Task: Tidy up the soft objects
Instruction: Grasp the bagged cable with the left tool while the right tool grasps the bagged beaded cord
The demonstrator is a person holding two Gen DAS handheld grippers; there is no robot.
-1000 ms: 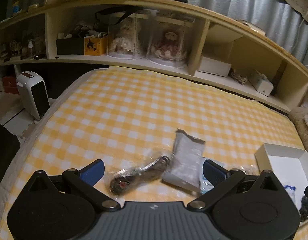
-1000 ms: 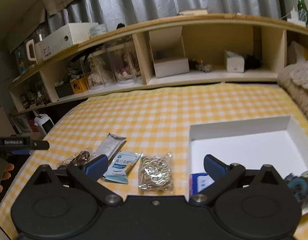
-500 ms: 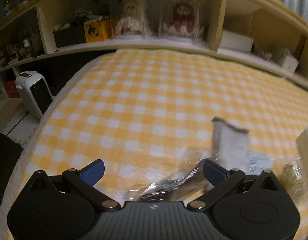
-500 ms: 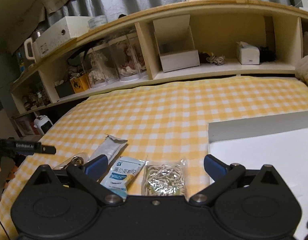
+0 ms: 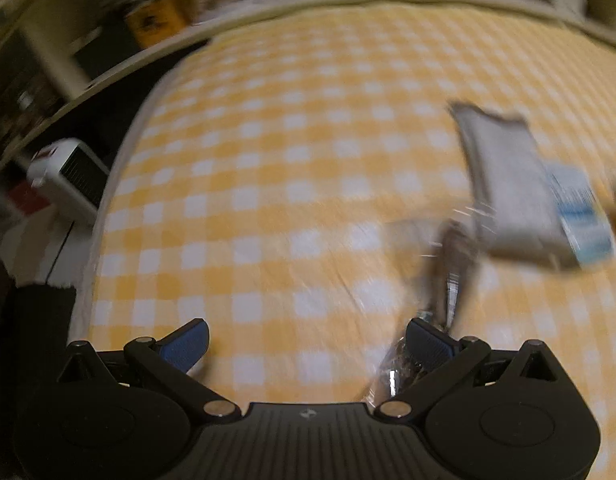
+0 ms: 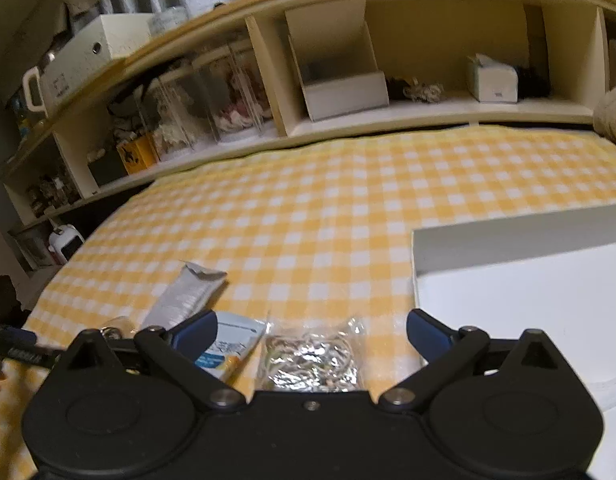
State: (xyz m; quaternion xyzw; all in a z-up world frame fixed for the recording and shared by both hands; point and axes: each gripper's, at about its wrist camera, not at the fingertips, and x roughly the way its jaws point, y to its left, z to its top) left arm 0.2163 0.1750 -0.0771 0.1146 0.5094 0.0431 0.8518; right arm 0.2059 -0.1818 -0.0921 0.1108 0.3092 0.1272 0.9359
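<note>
Packets lie in a row beside the tray (image 6: 508, 236), ready for sorting. Right claw (image 6: 312, 330), spread, straddles the clear bag (image 6: 312, 360); left claw (image 5: 306, 340), spread too, nears the cable bag (image 5: 448, 276).

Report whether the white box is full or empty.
Cannot tell fully: the part of the white box in view is bare inside; the right gripper hides its near side.

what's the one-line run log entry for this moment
right tool: open, jaws just closing slightly, over clear bag | left tool: open, beside cable bag | white box: at right
</note>
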